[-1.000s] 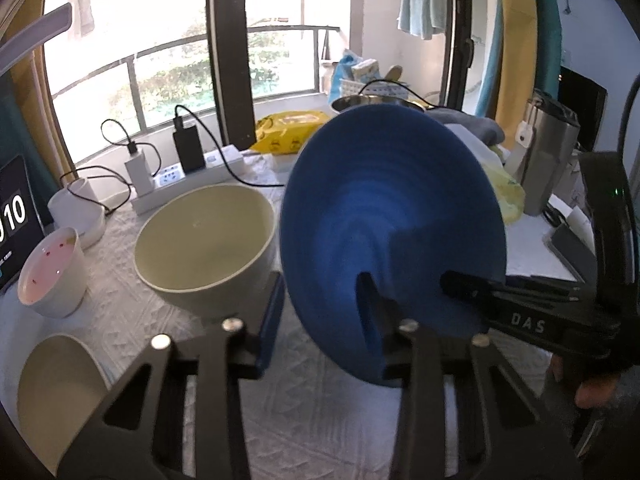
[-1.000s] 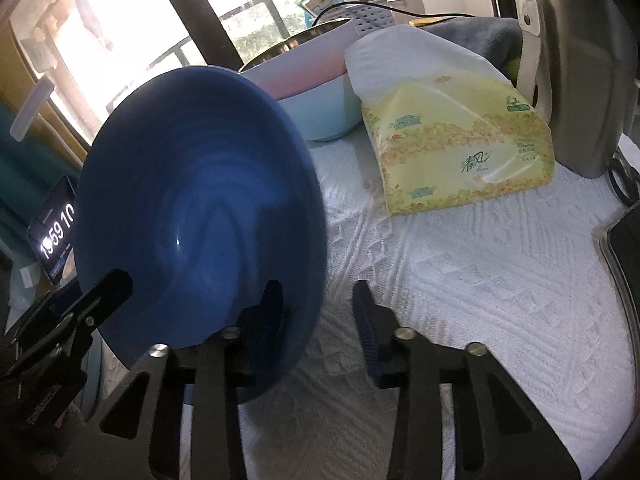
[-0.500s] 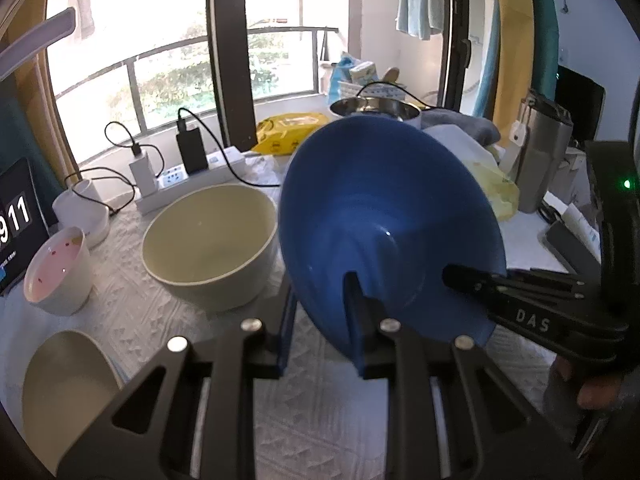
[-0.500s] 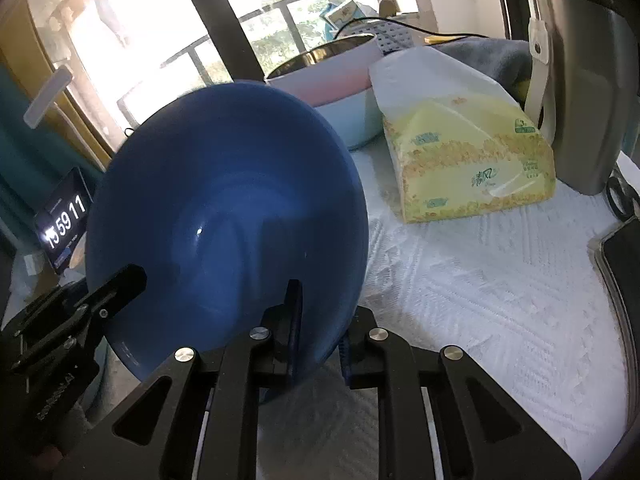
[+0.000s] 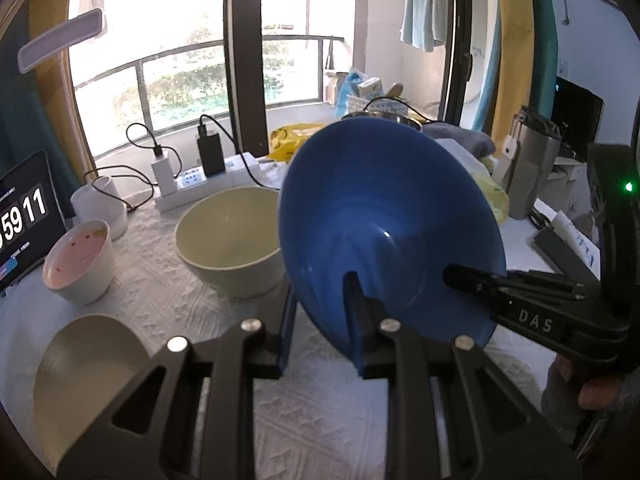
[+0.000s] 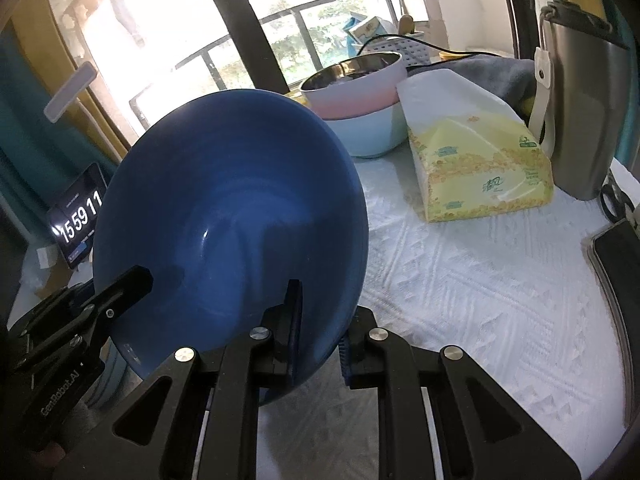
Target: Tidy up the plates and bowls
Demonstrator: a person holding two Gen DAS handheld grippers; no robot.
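White, knobbly cloth covers the tabletop point(image 5: 168, 304). Along its left edge stand a clock display point(image 5: 24, 216), a small white cup with a pink inside point(image 5: 78, 262) and, nearest the camera, a cream plate point(image 5: 86, 376). Toward the back edge a white power strip point(image 5: 200, 184) carries two chargers, and a cream bowl point(image 5: 230, 240) sits just in front of it.

Raised off the cloth near the middle and tipped steeply is the blue bowl point(image 5: 384, 216). The left claw point(image 5: 320, 320) is clenched on its lower rim, one finger inside the bowl and one outside. The right claw point(image 6: 318, 330) is clamped on the rim further round, likewise gripping the wall from both sides, and a fingertip of the person point(image 5: 596, 392) shows on its handle.

To the right, toward the back edge, a pink and pale blue bowl point(image 6: 360, 112) holds a steel bowl, with a yellow tissue pack point(image 6: 480, 160) beside it and a grey flask point(image 6: 580, 112) at the right edge.
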